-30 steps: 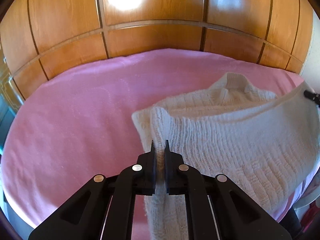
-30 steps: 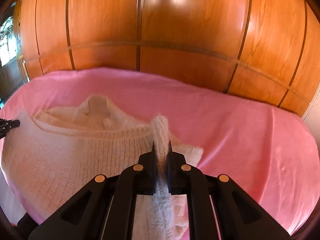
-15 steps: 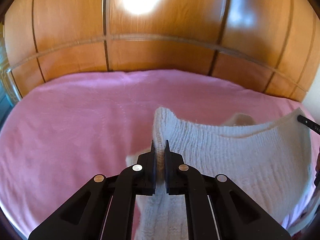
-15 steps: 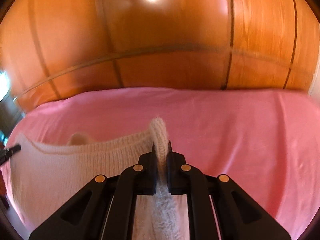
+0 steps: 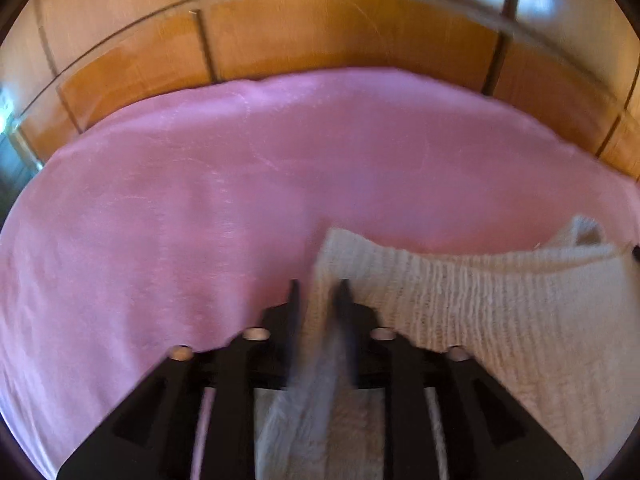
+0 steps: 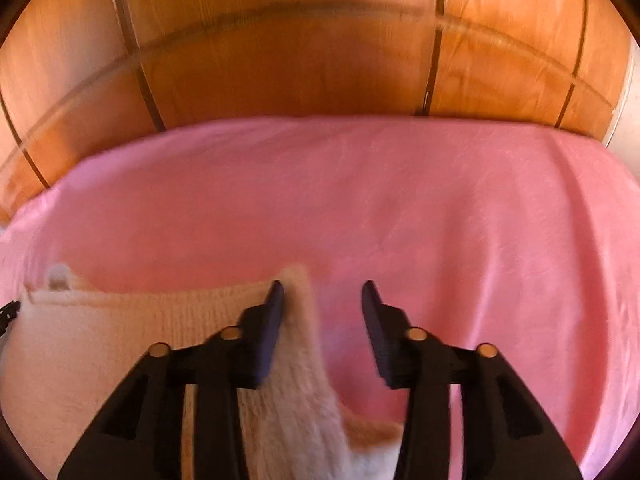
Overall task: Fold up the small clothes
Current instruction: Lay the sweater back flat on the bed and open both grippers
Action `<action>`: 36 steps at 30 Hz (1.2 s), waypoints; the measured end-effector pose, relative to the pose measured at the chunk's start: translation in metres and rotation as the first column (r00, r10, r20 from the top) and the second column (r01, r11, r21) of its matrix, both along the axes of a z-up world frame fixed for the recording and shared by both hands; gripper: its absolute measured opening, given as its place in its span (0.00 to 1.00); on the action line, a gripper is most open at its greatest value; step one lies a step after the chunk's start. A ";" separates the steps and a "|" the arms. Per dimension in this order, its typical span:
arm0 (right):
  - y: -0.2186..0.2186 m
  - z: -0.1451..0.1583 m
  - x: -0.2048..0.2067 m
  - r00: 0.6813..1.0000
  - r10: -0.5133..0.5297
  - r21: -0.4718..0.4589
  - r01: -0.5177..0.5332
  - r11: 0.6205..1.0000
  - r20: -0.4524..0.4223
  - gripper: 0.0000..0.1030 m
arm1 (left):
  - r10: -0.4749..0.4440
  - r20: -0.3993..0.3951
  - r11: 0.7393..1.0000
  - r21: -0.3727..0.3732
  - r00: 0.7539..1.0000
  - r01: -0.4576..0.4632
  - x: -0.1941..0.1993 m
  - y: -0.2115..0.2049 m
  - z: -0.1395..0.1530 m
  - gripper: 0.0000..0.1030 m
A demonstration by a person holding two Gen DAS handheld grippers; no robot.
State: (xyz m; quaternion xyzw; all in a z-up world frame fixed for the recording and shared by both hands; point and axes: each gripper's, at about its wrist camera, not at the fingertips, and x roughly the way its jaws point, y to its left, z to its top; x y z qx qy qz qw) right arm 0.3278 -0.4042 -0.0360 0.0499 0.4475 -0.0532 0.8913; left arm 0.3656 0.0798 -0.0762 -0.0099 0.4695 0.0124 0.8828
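Observation:
A small cream knit sweater [image 5: 500,308] lies folded on the pink blanket [image 5: 200,200]. My left gripper [image 5: 318,286] has its jaws slightly parted around the sweater's left edge; the frame is blurred, so the grip is unclear. My right gripper [image 6: 322,290] is open, with the sweater's right edge [image 6: 300,360] lying loose between its jaws, against the left finger [image 6: 260,340]. The sweater's body [image 6: 120,340] spreads to the left in the right wrist view, with the collar [image 6: 60,276] showing at the far edge.
The pink blanket [image 6: 440,220] covers the whole work surface. Wooden panelled wardrobe doors [image 5: 340,28] stand right behind it; they also show in the right wrist view [image 6: 300,60]. The other gripper's tip shows at the right edge [image 5: 635,254] of the left wrist view.
Both grippers carried the sweater's hem forward and down over its upper part. The right jaws have opened and let go of the edge. The left jaws have parted a little.

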 end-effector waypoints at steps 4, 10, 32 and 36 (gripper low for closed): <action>0.013 0.033 -0.031 0.995 0.060 0.044 -0.064 0.997 0.080 0.54 | 0.045 0.069 0.995 -0.091 0.997 -0.039 -0.041 0.025 0.027 0.29; 0.068 0.051 -0.092 0.956 0.265 0.173 -0.285 0.943 0.127 0.65 | -0.090 0.190 0.977 -0.176 0.978 0.124 -0.128 0.025 0.051 0.29; 0.038 0.015 -0.184 0.991 0.109 0.138 -0.119 0.983 0.077 0.82 | -0.195 0.208 0.962 -0.152 0.959 0.228 -0.168 -0.077 0.040 0.50; 0.010 -0.011 -0.198 0.999 0.033 0.154 -0.026 0.988 -0.042 0.82 | -0.242 0.053 0.967 -0.068 0.969 0.245 -0.145 -0.129 0.003 0.49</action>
